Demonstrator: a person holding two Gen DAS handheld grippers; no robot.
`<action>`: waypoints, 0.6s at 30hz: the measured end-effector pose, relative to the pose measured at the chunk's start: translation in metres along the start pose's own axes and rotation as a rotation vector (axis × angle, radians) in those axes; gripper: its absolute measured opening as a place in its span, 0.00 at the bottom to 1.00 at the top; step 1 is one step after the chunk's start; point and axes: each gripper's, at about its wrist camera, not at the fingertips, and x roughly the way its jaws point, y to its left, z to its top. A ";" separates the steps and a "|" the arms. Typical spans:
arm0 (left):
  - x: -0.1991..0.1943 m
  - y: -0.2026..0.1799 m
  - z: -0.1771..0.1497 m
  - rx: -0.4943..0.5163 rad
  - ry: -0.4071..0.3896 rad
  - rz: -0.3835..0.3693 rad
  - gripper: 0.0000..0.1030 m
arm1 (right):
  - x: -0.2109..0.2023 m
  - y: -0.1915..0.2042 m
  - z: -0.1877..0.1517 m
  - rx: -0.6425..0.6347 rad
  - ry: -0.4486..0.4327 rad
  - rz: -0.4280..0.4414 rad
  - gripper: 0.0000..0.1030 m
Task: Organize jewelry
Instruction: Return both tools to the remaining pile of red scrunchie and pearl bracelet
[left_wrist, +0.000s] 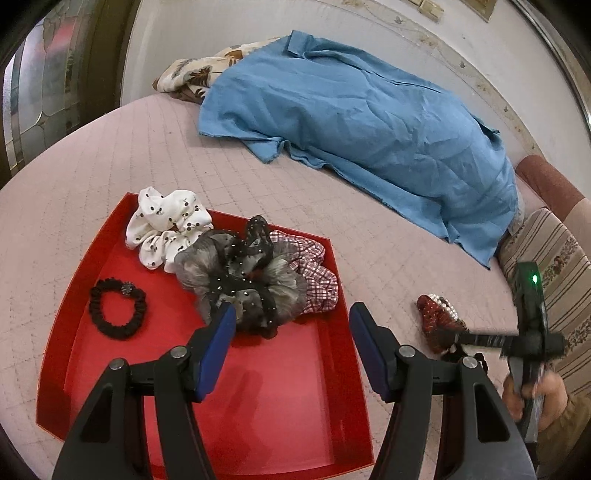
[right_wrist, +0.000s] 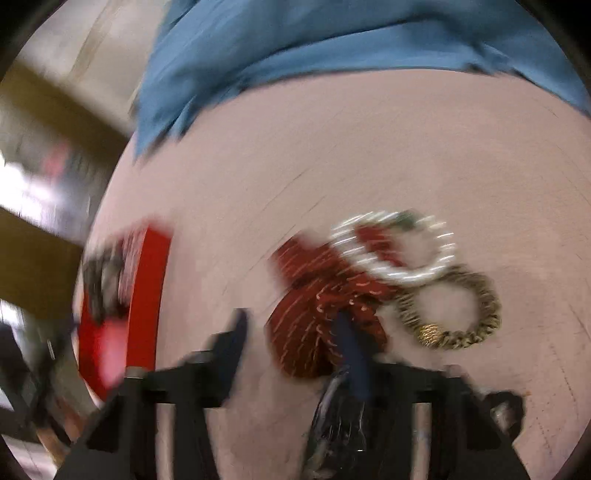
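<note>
A red tray lies on the pink bed. It holds a white dotted scrunchie, a grey-black one, a plaid one and a thin black hair tie. My left gripper hovers open and empty over the tray. To the right on the bed lie a dark red scrunchie, a pearl band and a gold band. My right gripper is open, low over the red scrunchie; its right finger overlaps it. The right wrist view is blurred.
A blue cloth covers a pile at the back of the bed. A patterned pillow lies behind it. A striped cushion stands at the right. The tray edge shows left in the right wrist view.
</note>
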 end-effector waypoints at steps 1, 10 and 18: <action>0.000 -0.001 -0.001 0.003 0.001 0.000 0.61 | 0.004 0.011 -0.005 -0.041 0.027 0.015 0.02; -0.006 -0.006 -0.002 0.013 -0.010 -0.006 0.61 | -0.059 0.057 -0.048 -0.177 -0.037 0.224 0.08; -0.019 -0.039 -0.016 0.049 0.025 -0.088 0.61 | -0.093 0.004 -0.035 -0.172 -0.197 -0.153 0.60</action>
